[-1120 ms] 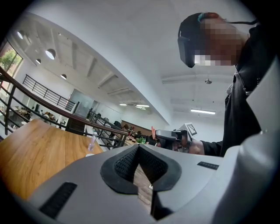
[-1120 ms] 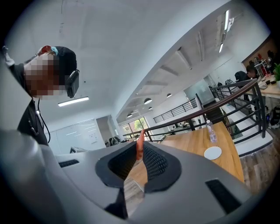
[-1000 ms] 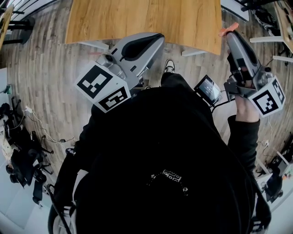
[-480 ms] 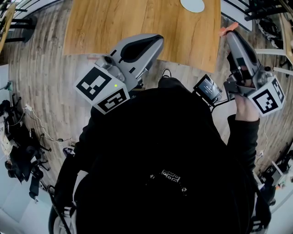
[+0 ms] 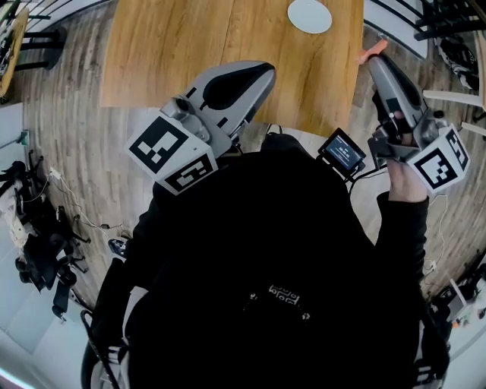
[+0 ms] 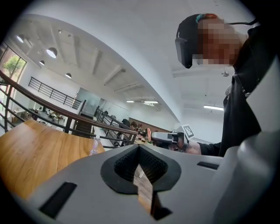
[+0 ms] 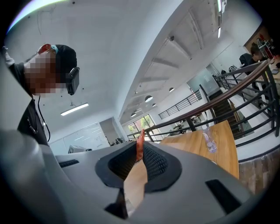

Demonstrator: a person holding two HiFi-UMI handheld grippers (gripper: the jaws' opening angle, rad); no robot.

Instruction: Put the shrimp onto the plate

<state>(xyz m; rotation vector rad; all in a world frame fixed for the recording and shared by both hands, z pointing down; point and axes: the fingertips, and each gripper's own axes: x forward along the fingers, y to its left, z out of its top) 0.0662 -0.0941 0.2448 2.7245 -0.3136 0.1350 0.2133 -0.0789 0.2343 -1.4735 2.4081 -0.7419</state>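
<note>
Black top of the person fills the near field in head view. Small screen unit [image 5: 343, 150] sits btw torso and right hand.

L gripper [image 5: 262, 72]: tips together, nothing btw them. Tip shows past the counter's [image 5: 190, 45] near edge. Idle, I'd judge.

R gripper [image 5: 372, 58]: clamped on the shrimp [image 5: 370, 50]. It's orange, pinched at the tips, free end poking out beyond them. In the R gripper view it stands thin and upright btw the pads, long axis roughly along the gripper's line. Shrimp appears just outside the counter's right edge, partway along it, not yet over wood. Height above counter: can't tell.

Key relation: plate [image 5: 309, 15], white, nothing on it. Lies ahead and to the left of the R tip, on the counter close to its right edge, farther along. R hand clearly nearer than L.

Move needed, prob.: carry fwd and inward across the right edge, then let go over the plate. Path looks free.

Clear bottle [image 7: 209, 140] on the counter farther off. Not in line, as far as I can tell. Railing beyond.
</note>
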